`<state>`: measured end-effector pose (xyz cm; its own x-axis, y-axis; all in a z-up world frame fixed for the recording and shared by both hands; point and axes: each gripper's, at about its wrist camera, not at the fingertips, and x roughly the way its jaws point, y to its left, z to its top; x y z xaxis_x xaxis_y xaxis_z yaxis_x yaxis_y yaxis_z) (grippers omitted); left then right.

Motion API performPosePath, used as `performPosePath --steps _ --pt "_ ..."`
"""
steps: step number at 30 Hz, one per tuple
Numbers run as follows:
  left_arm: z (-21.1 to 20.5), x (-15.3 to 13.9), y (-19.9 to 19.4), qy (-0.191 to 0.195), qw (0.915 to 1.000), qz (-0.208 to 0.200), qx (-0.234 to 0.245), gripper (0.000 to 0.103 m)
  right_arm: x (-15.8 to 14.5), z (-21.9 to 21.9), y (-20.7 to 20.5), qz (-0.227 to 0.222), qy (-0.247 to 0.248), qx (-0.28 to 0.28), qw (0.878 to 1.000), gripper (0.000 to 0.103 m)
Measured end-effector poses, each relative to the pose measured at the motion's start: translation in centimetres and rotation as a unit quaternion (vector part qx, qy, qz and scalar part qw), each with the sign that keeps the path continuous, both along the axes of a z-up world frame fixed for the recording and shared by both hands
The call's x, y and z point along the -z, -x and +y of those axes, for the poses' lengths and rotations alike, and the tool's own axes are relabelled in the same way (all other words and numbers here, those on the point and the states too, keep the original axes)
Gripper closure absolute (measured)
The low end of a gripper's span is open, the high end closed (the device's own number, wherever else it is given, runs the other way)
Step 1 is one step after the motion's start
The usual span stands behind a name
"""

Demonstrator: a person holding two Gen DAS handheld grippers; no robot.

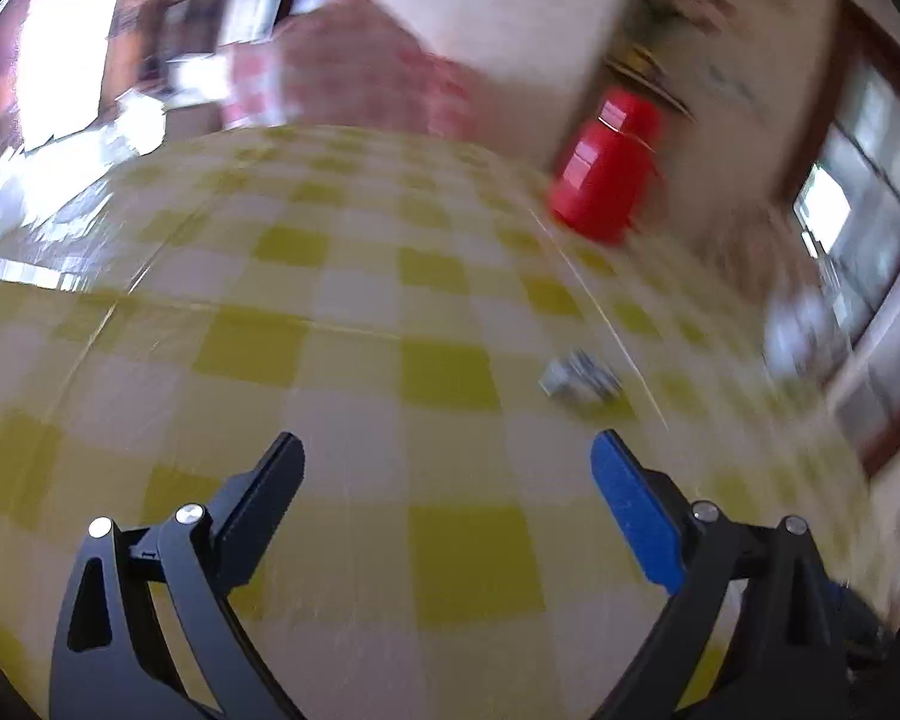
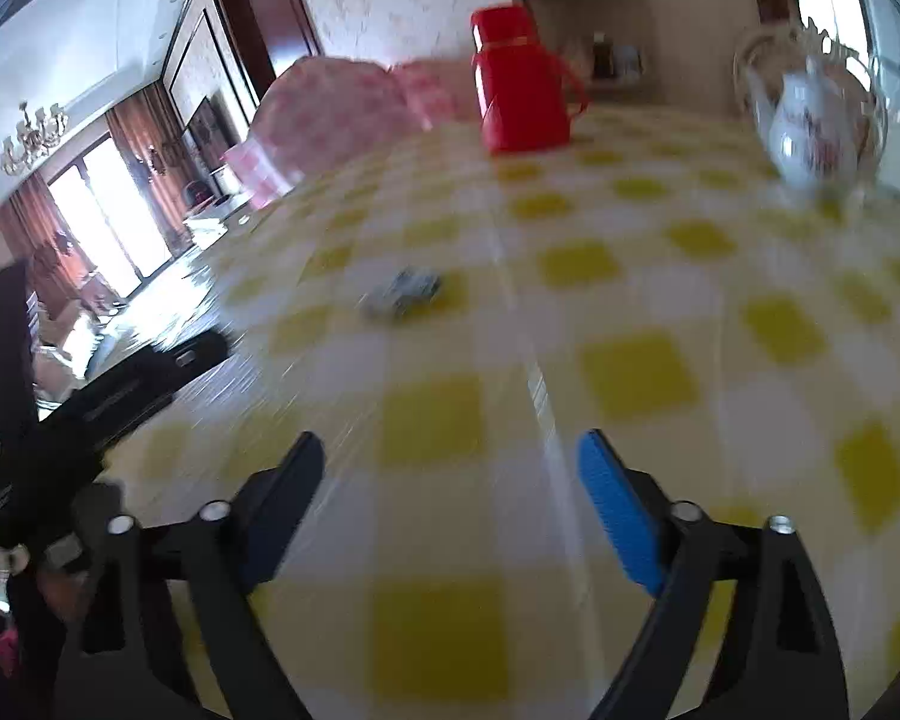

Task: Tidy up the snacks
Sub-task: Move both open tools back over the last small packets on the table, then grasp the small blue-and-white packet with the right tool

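A small grey-blue wrapped snack (image 1: 579, 383) lies on the yellow-and-white checked tablecloth (image 1: 354, 312). In the left wrist view it is just ahead and to the right of my left gripper (image 1: 447, 456), which is open and empty. In the right wrist view the same snack (image 2: 405, 293) lies far ahead and to the left of my right gripper (image 2: 450, 456), also open and empty. Both views are blurred. The left gripper's black body (image 2: 78, 408) shows at the left edge of the right wrist view.
A red thermos jug (image 2: 519, 81) stands at the far side of the table; it also shows in the left wrist view (image 1: 609, 168). A white teapot (image 2: 810, 120) stands far right. Pink-covered chairs (image 2: 342, 108) sit beyond the table's far edge.
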<state>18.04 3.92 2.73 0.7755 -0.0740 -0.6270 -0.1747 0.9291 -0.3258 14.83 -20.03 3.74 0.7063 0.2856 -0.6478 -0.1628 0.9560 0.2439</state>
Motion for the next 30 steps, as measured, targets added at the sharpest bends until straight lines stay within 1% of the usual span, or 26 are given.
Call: performPosePath --steps 1,2,3,4,6,7,8,9,12,13,15,16,17,18,19,20,22,23,25,27,28,30 --pt "0.6 0.1 -0.4 0.016 0.9998 0.008 -0.011 0.006 0.2 0.1 -1.7 -0.004 0.026 0.003 1.000 0.029" --pt "1.6 0.4 -0.6 0.048 0.9987 0.005 -0.015 0.006 0.5 0.4 -3.0 0.000 0.044 0.000 0.999 0.032" --pt "2.2 0.2 -0.4 0.062 0.9980 -0.002 -0.013 0.006 0.8 0.8 -4.6 0.006 0.065 -0.007 0.998 0.039" --pt "2.9 0.3 -0.4 0.084 0.9964 -0.008 -0.008 0.006 1.3 1.3 -6.7 0.018 0.084 -0.020 0.996 0.042" --pt "3.6 0.4 -0.5 0.113 0.9935 -0.014 0.001 0.003 1.7 2.4 -8.9 0.027 0.112 -0.046 0.992 0.043" --pt "3.8 0.5 -0.7 0.119 0.9928 -0.011 -0.001 0.003 2.2 3.4 -10.7 0.036 0.134 -0.070 0.988 0.043" --pt "3.8 0.7 -0.9 0.123 0.9924 -0.007 0.000 0.003 2.5 4.3 -11.5 0.041 0.147 -0.087 0.985 0.044" --pt "3.9 0.8 -1.1 0.127 0.9919 -0.003 0.003 0.003 2.5 5.1 -12.2 0.043 0.159 -0.102 0.981 0.048" --pt "4.1 0.9 -0.9 0.140 0.9901 0.001 0.001 0.002 2.3 7.0 -14.2 0.031 0.187 -0.119 0.975 0.051" --pt "4.1 0.9 -0.5 0.144 0.9896 0.001 0.000 0.002 2.4 7.6 -15.1 0.031 0.191 -0.131 0.972 0.054" --pt "4.4 1.1 -0.5 0.155 0.9879 0.004 -0.004 0.002 2.3 8.6 -16.0 0.029 0.190 -0.150 0.970 0.057" --pt "4.4 1.2 -0.4 0.157 0.9876 0.006 -0.005 0.002 2.4 8.9 -16.3 0.027 0.189 -0.156 0.969 0.063" --pt "4.4 1.3 -0.5 0.159 0.9872 0.008 -0.005 0.002 2.4 9.1 -16.5 0.027 0.186 -0.159 0.969 0.065" --pt "4.4 1.3 -0.6 0.160 0.9871 0.009 -0.004 0.002 2.3 9.2 -16.4 0.030 0.181 -0.161 0.970 0.070" --pt "4.3 1.3 -0.6 0.159 0.9872 0.009 -0.002 0.002 2.1 9.3 -16.0 0.031 0.174 -0.162 0.971 0.083" --pt "4.2 1.2 -0.7 0.156 0.9877 0.011 0.000 0.002 2.2 9.2 -15.4 0.029 0.164 -0.164 0.972 0.082" --pt "4.0 1.2 -0.7 0.152 0.9883 0.013 0.006 0.002 1.8 9.1 -13.8 0.025 0.183 -0.145 0.972 0.082" --pt "3.8 1.2 -0.8 0.147 0.9890 0.014 0.009 0.002 1.4 8.7 -12.8 0.022 0.179 -0.137 0.974 0.082" --pt "3.3 1.2 -0.8 0.137 0.9903 0.018 0.016 0.002 0.2 6.9 -9.6 0.008 0.150 -0.118 0.982 0.082" --pt "2.4 1.0 -0.9 0.118 0.9923 0.023 0.033 0.002 -0.7 4.9 -6.7 0.010 0.119 -0.095 0.988 0.082" --pt "2.0 0.9 -1.0 0.106 0.9932 0.024 0.041 0.002 -1.2 3.3 -4.3 0.014 0.095 -0.083 0.992 0.082" --pt "0.7 0.7 -1.3 0.075 0.9949 0.031 0.060 0.002 -1.4 1.2 -0.6 0.017 0.079 -0.063 0.995 0.082"
